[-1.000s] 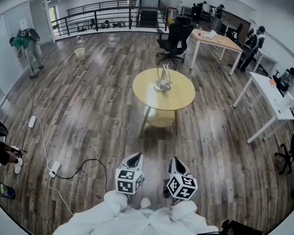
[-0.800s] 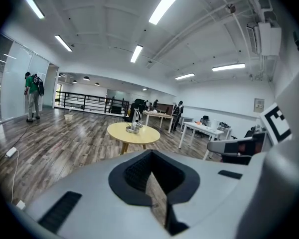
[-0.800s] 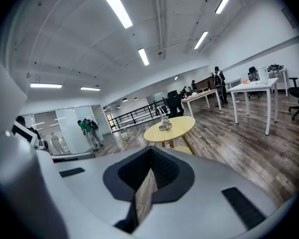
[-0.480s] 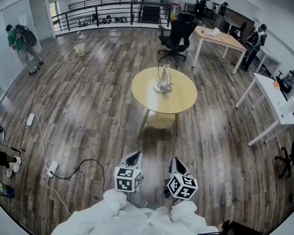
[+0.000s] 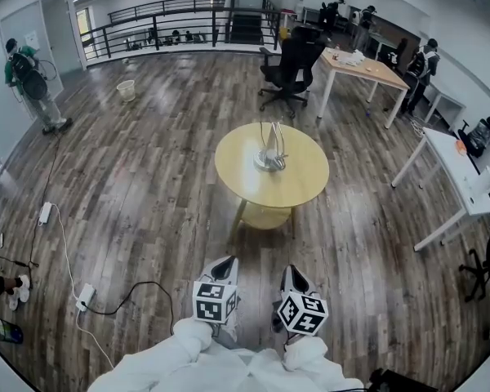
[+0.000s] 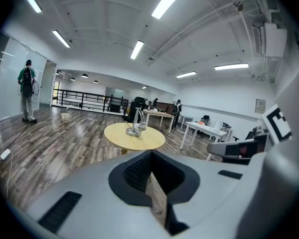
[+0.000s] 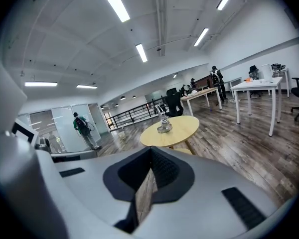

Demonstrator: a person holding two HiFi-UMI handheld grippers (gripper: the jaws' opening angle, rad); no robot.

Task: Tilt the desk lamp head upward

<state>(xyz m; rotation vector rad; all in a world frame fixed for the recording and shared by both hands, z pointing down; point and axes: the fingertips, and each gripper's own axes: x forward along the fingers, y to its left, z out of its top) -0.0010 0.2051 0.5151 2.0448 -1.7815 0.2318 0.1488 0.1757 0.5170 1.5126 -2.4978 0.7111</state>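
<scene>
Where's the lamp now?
The lamp stands on the round table, centre of the head view, just past the tabletop's middle, with the black chair beyond.

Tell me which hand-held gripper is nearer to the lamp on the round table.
Neither clearly: the left hand-held gripper and the right hand-held gripper are both far short of the lamp, side by side.

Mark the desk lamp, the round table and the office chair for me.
desk lamp [image 5: 269,160], head view, its metal base.
round table [image 5: 300,183], head view, bare yellow top.
office chair [image 5: 293,57], head view, black backrest.
</scene>
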